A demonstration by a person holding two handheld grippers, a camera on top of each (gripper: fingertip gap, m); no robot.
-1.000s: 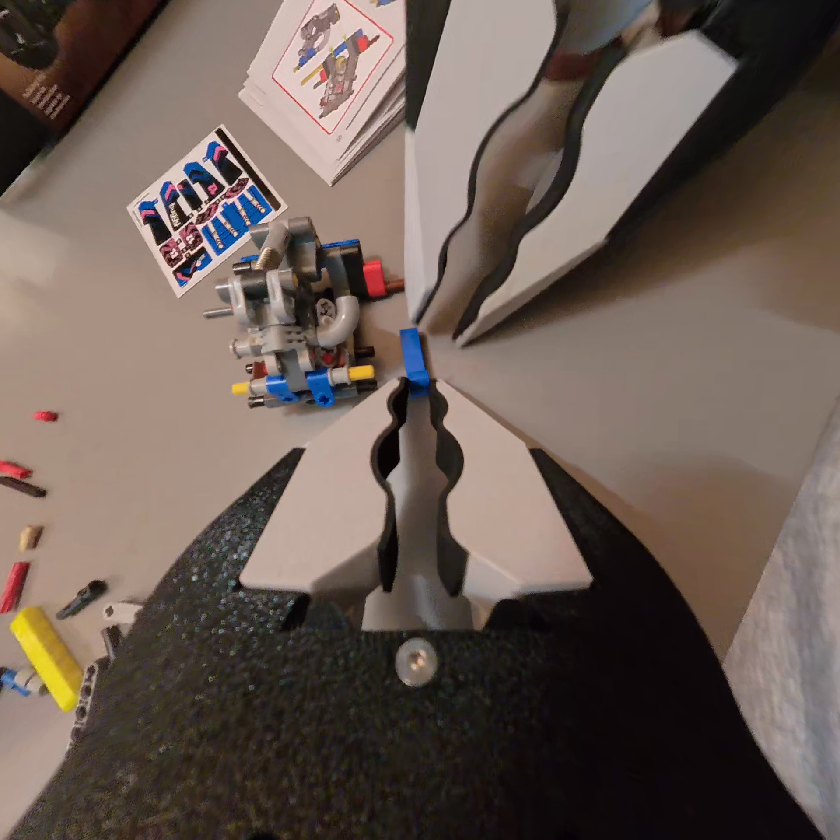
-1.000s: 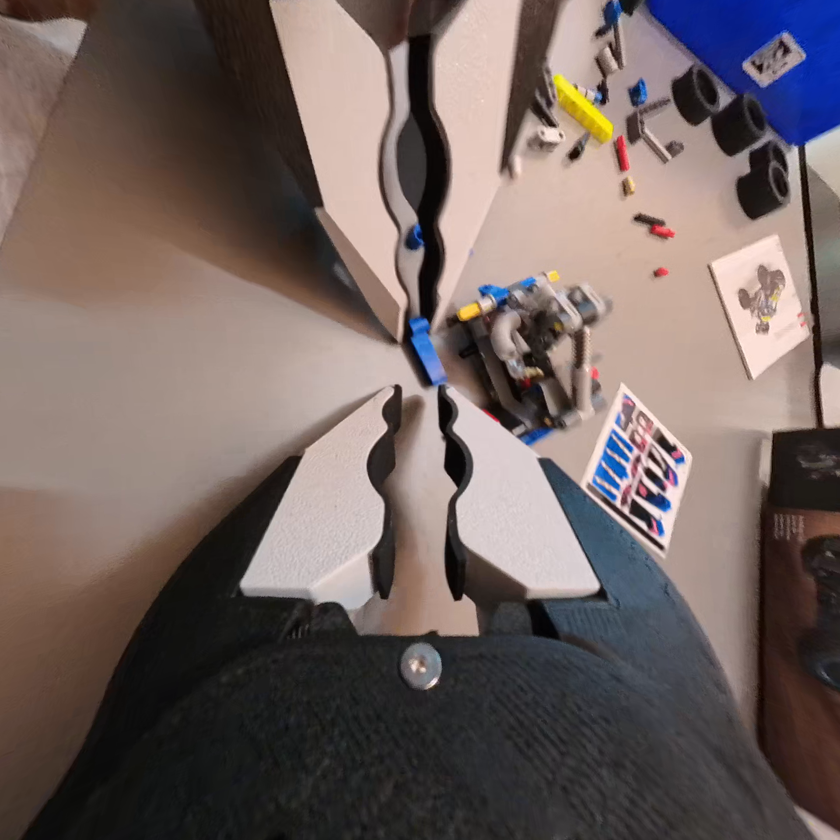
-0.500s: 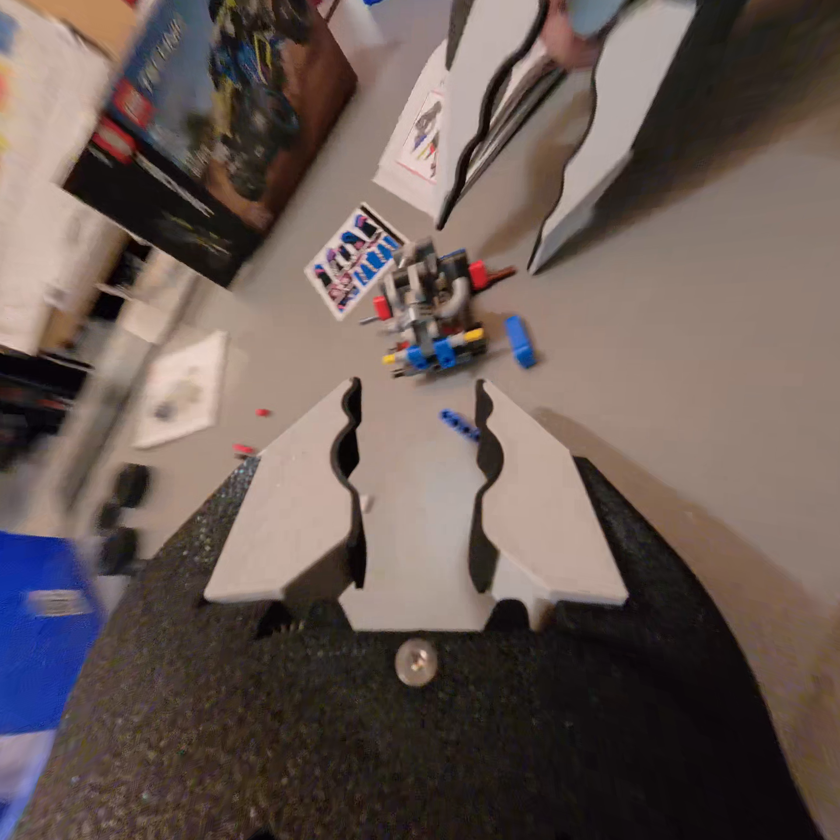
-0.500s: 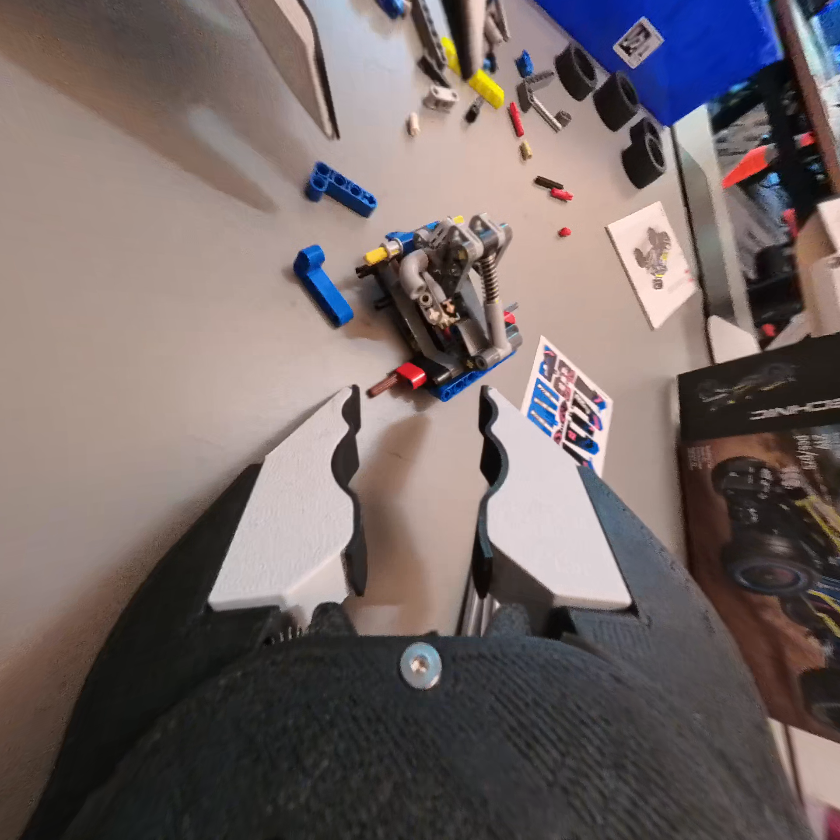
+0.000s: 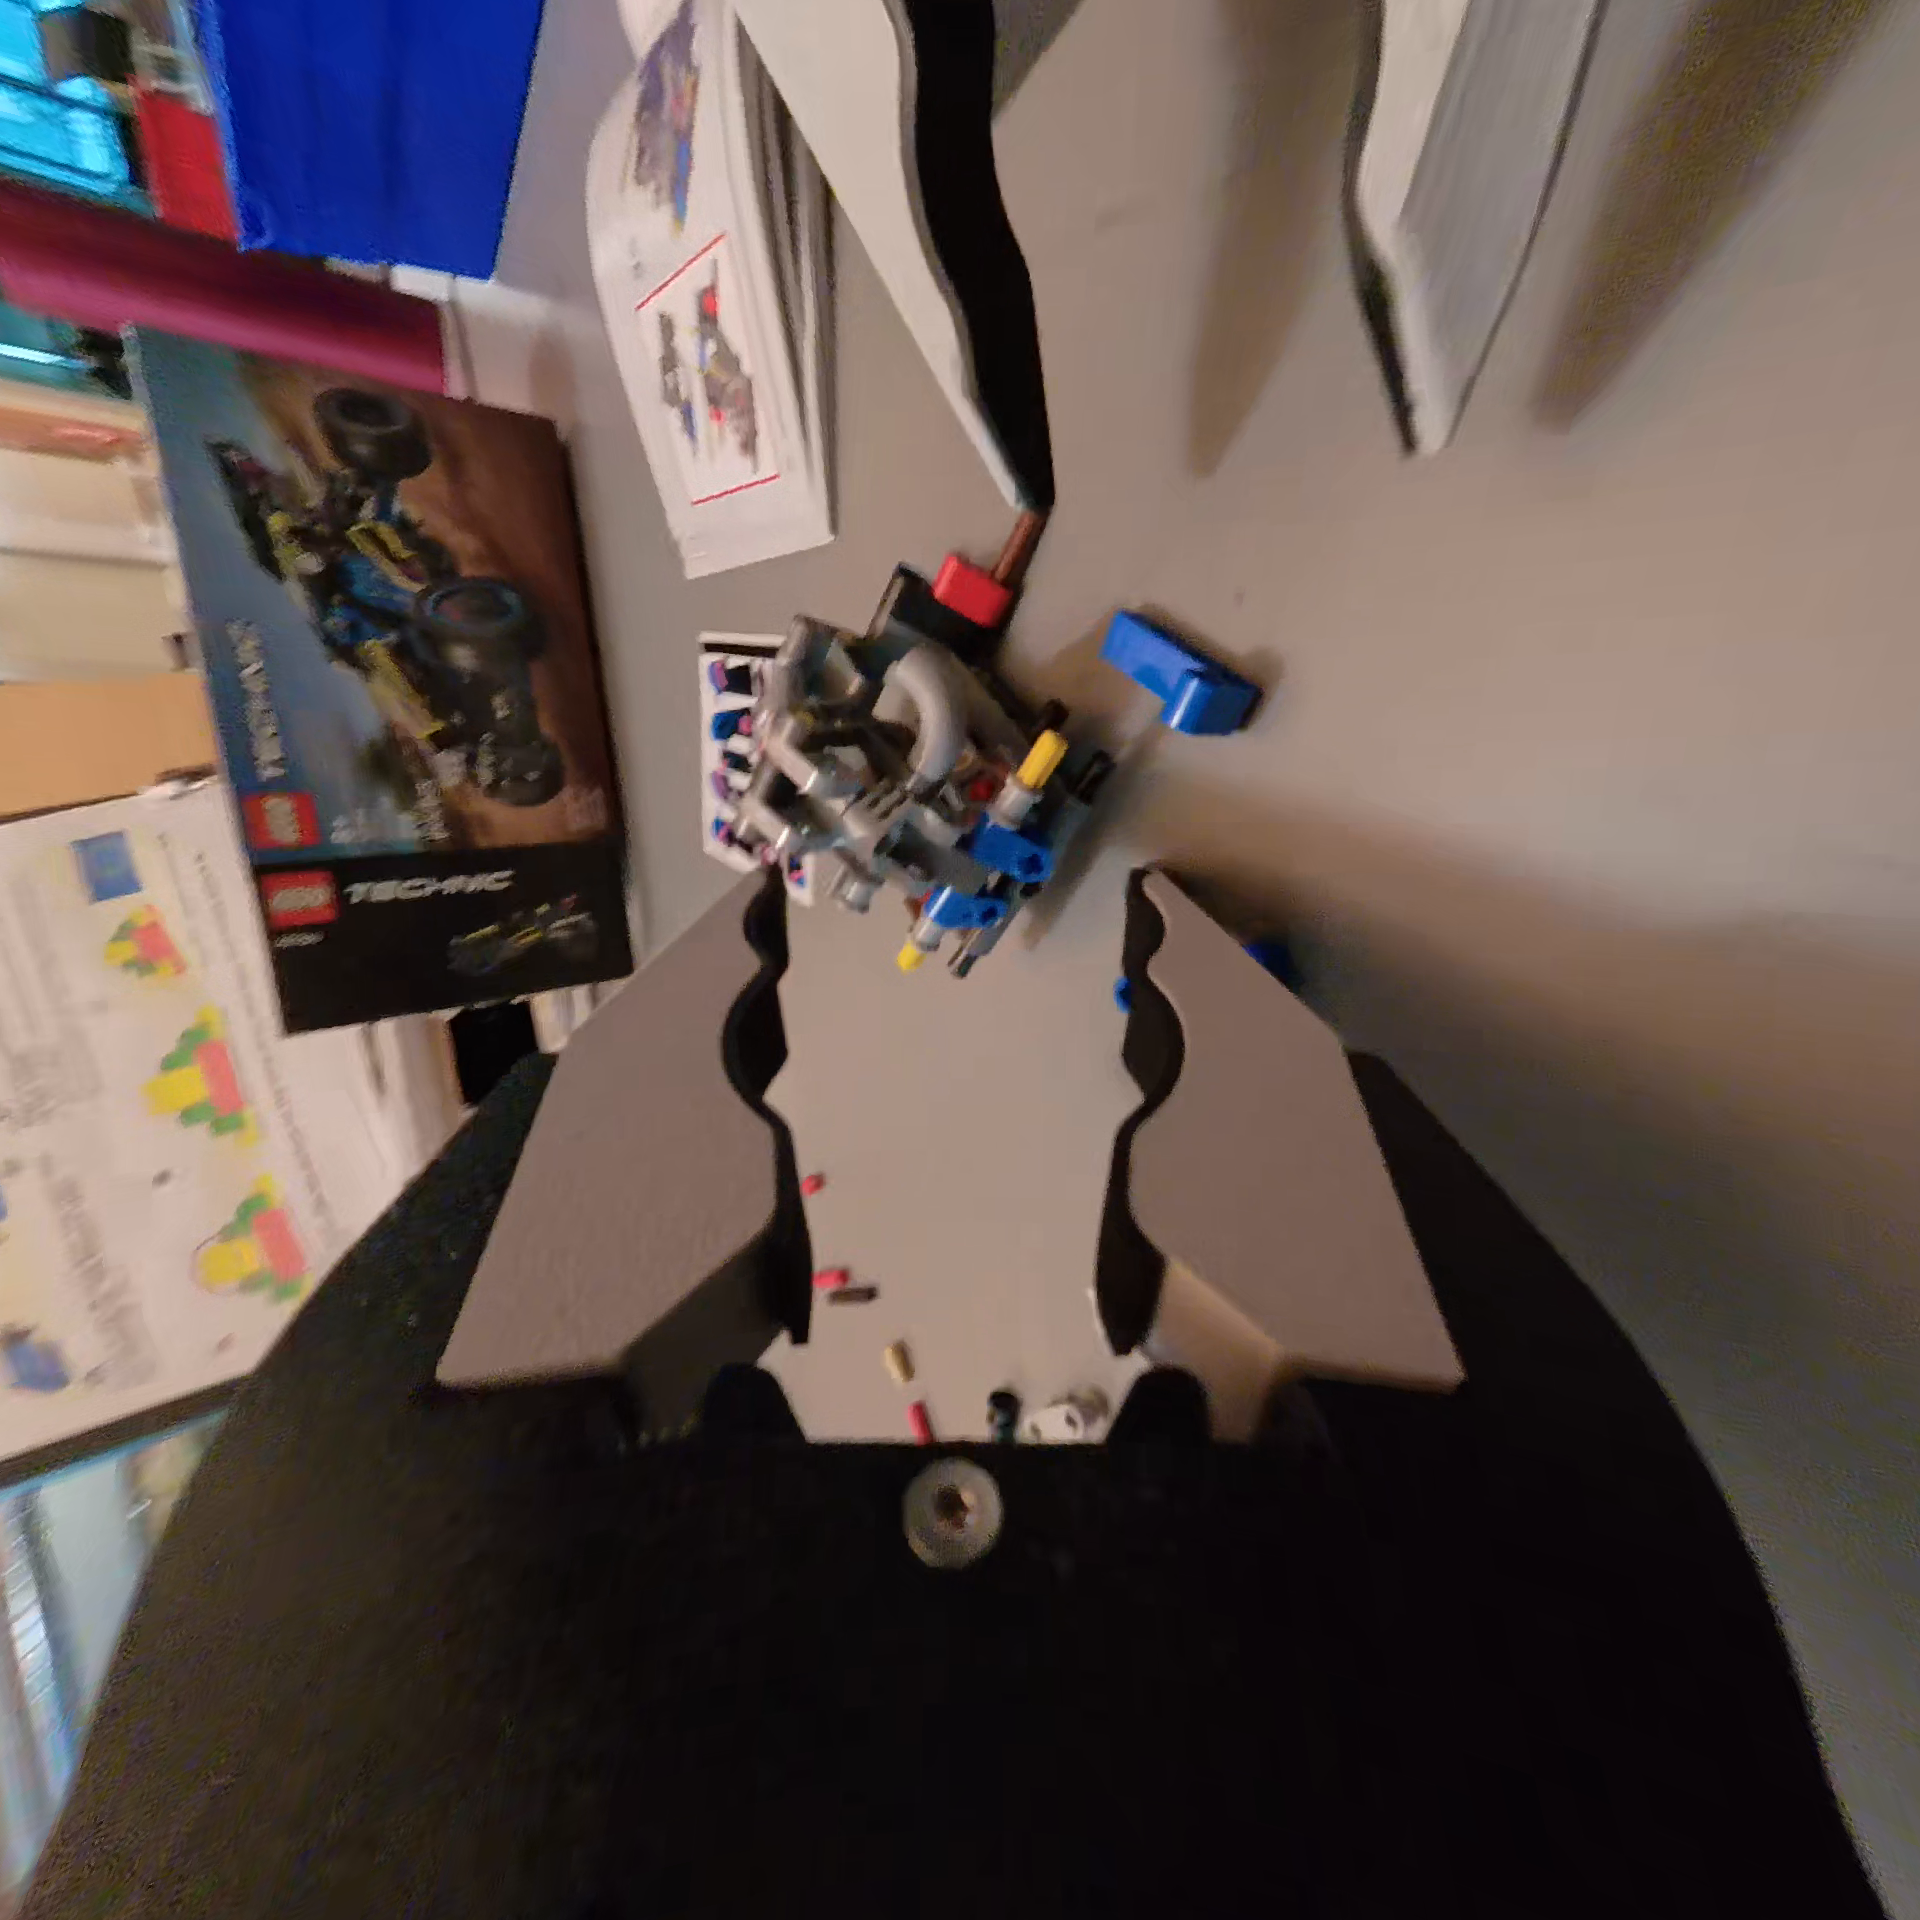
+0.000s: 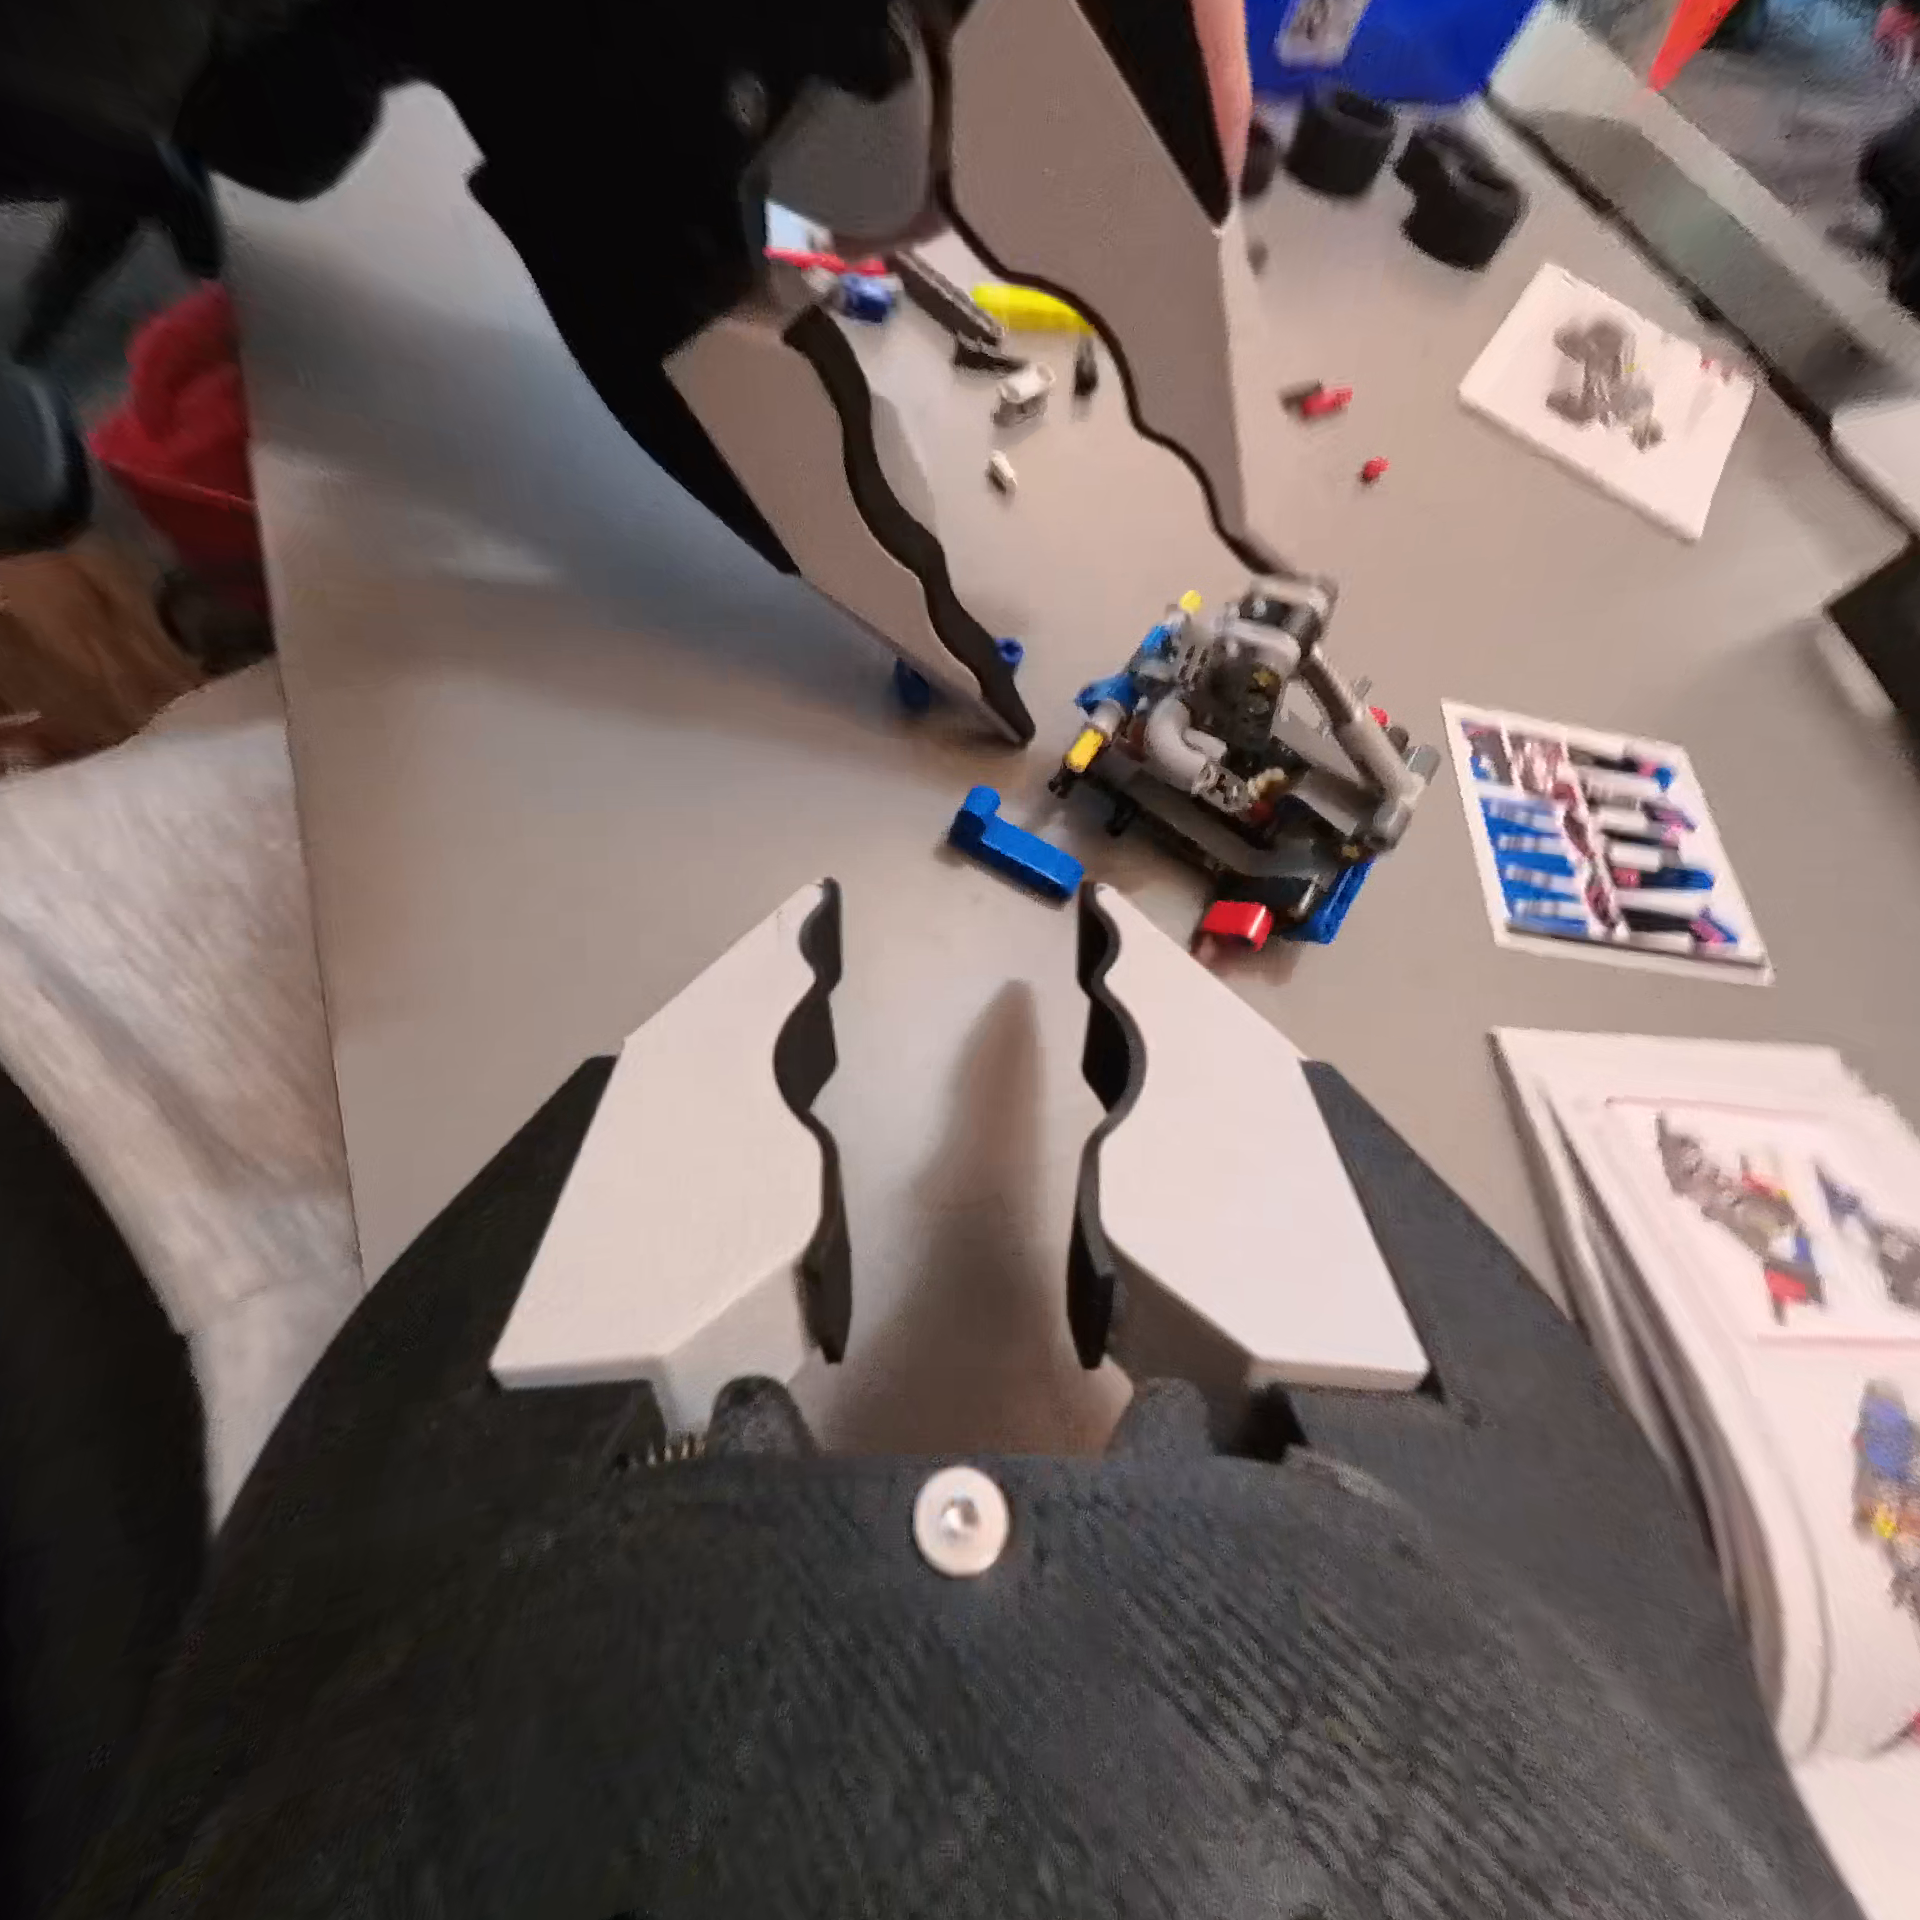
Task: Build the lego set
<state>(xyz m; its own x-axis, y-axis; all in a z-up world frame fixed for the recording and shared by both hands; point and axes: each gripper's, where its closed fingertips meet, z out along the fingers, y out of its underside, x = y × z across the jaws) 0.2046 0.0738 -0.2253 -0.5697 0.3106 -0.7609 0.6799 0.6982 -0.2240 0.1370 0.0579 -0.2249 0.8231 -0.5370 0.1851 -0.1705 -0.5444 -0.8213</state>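
Grey, blue and black half-built lego model [image 6: 1236, 758] at the middle of the grey table [image 6: 582, 831]; blue L-shaped beam [image 6: 1013, 843] lying just beside it, apart. Second blue beam [image 6: 1003, 657] near the model, partly hidden behind a finger of the left gripper [image 5: 951, 894], jaws spread wide, empty, tips either side of the model. Right gripper [image 6: 956, 904] near the L-shaped beam, jaws apart, nothing held. Sticker sheet [image 6: 1600, 842] beside the model, instruction booklet [image 6: 1745, 1247] farther off, loose small parts [image 5: 899, 1361] scattered beyond.
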